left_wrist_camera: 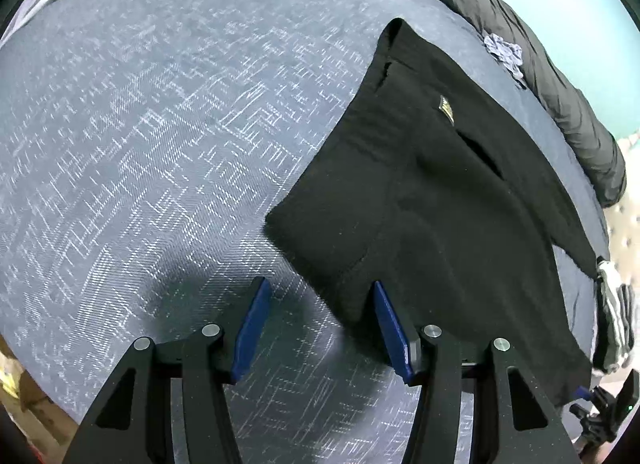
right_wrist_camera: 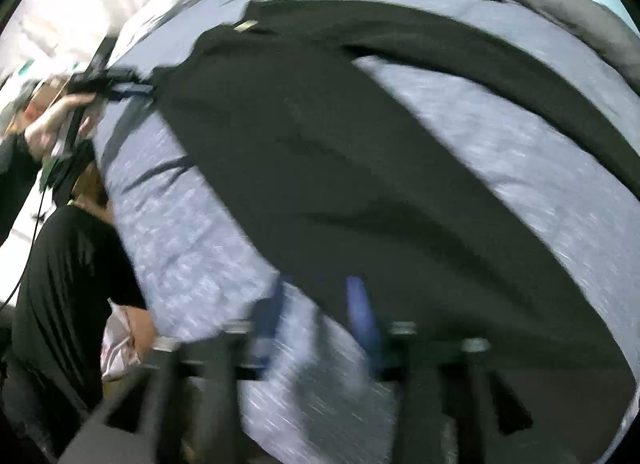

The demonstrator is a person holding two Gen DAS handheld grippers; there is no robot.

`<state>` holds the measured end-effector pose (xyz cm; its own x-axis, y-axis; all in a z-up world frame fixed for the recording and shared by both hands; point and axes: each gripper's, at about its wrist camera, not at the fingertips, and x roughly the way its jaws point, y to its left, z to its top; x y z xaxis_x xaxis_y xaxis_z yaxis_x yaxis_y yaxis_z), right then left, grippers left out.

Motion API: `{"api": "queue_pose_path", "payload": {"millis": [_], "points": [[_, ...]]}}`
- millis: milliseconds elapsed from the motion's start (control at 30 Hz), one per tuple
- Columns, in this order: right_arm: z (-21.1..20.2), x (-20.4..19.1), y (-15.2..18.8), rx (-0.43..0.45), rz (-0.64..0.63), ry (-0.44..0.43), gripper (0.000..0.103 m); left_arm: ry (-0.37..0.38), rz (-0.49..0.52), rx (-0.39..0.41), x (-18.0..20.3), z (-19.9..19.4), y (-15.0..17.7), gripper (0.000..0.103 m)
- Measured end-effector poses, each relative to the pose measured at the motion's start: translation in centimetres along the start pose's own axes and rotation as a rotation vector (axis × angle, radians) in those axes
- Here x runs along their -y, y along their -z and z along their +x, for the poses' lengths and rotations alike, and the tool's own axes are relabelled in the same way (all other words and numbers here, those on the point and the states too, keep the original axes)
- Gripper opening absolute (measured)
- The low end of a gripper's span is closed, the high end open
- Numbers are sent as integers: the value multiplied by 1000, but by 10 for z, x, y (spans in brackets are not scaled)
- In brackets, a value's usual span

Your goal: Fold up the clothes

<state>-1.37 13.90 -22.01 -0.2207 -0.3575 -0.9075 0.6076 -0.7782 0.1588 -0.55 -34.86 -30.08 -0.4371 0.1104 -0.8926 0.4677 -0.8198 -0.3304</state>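
A pair of black trousers (left_wrist_camera: 432, 200) is lying spread on a bed covered by a blue-grey patterned sheet (left_wrist_camera: 160, 136). In the left wrist view the waistband end, with a small gold tag (left_wrist_camera: 447, 109) and a slit pocket, is pointing toward the far edge of the bed, and one corner of the cloth is sitting near the middle of the sheet. The trousers are running toward the right edge of the bed, where a striped black-and-white item (left_wrist_camera: 616, 316) is hanging at the rim.

The left gripper (left_wrist_camera: 318, 292) is hovering low over the sheet with its blue pads (left_wrist_camera: 250, 328) set wide apart and nothing between them; the right pad is just touching or overlapping the near edge of the trousers, the left pad is over bare sheet. To its left a wide stretch of sheet is lying open up to the far and left edges.

Along the far right edge a dark rumpled quilt (left_wrist_camera: 540, 64) is bunched up, with a small grey patterned cloth (left_wrist_camera: 505, 53) lying beside it.

The right wrist view is blurred. The right gripper (right_wrist_camera: 320, 304) is showing its blue pads apart, one over sheet, the other at the trouser edge; whether it is pinching cloth cannot be told. A wedge of bare sheet is showing between the two legs. At the bed's left edge a hand (right_wrist_camera: 48, 120) is holding the other gripper.
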Motion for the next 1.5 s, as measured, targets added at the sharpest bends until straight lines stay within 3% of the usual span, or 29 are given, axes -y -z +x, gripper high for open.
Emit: {"api": "queue_pose_path", "payload": {"millis": [333, 500, 633, 767, 867, 933, 1033, 1067, 1133, 1200, 1500], "points": [[-60, 119, 97, 57, 409, 169, 47, 24, -20, 24, -3, 4, -5, 57], [-86, 161, 149, 85, 626, 235, 48, 46, -11, 28, 1, 5, -7, 34], [-100, 189, 175, 101, 775, 284, 53, 41, 1, 38, 6, 2, -9, 30], [-106, 207, 187, 112, 864, 274, 59, 40, 8, 46, 9, -2, -11, 27], [-101, 216, 192, 108, 929, 246, 60, 44, 7, 52, 10, -5, -14, 26], [-96, 223, 194, 139, 981, 173, 60, 42, 7, 59, 12, -8, -17, 24], [-88, 233, 190, 145, 1012, 161, 59, 40, 13, 71, 18, -11, -22, 20], [-88, 234, 189, 153, 1019, 164, 56, 38, 19, 75, 20, -12, -24, 19], [-89, 238, 185, 168, 1028, 163, 18, 33, 37, 88, 27, -16, -28, 16], [-94, 237, 176, 181, 1014, 181, 7, 38, 44, 102, 33, -21, -32, 13], [-151, 251, 95, 271, 932, 170, 4, 92, 23, 153, 62, -42, -62, 11]]}}
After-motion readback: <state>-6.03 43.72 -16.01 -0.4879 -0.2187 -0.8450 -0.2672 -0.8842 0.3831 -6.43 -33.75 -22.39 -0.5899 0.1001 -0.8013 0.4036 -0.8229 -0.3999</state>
